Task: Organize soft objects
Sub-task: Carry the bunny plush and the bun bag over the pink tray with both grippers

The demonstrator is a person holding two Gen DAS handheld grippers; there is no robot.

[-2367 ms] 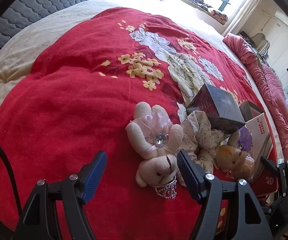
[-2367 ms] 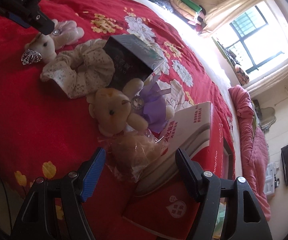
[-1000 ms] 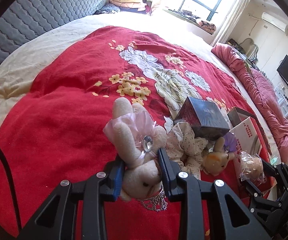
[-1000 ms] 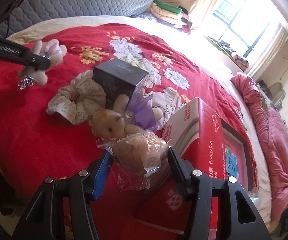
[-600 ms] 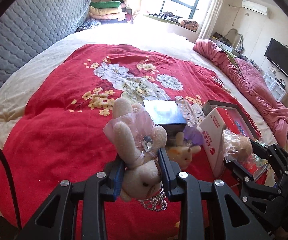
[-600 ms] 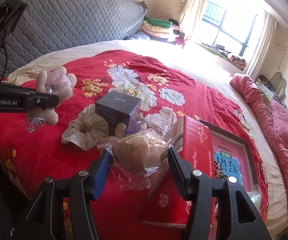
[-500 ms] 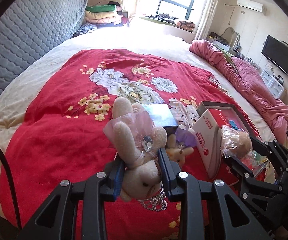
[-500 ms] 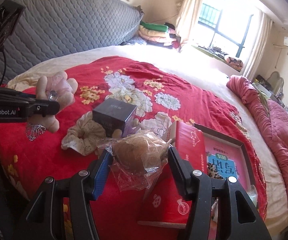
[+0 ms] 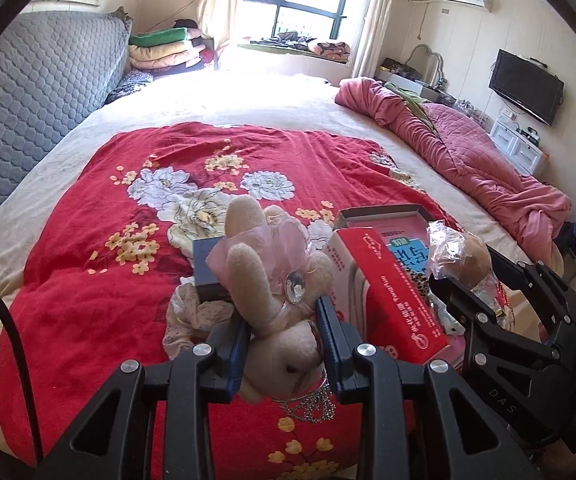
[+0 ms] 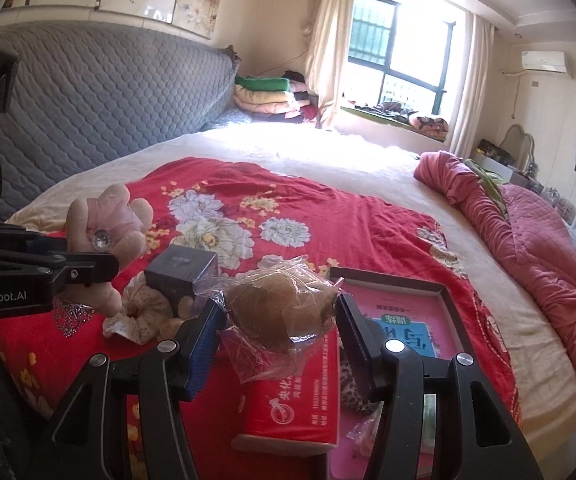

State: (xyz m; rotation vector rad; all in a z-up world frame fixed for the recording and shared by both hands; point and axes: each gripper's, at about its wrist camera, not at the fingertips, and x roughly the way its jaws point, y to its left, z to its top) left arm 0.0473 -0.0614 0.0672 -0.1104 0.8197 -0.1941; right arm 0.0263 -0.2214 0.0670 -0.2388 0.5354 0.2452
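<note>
Lower centre of the left wrist view: left gripper closed on cream plush rabbit, head squeezed between fingers, body sticking upward. Centre of the right wrist view: right gripper clamped around plastic-wrapped brown plush, raised above red box on the bed.

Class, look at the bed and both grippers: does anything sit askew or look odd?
Yes. The red box stands tipped on its edge against the open tray, not flat. The plush rabbit hangs head-down in the left gripper.
</note>
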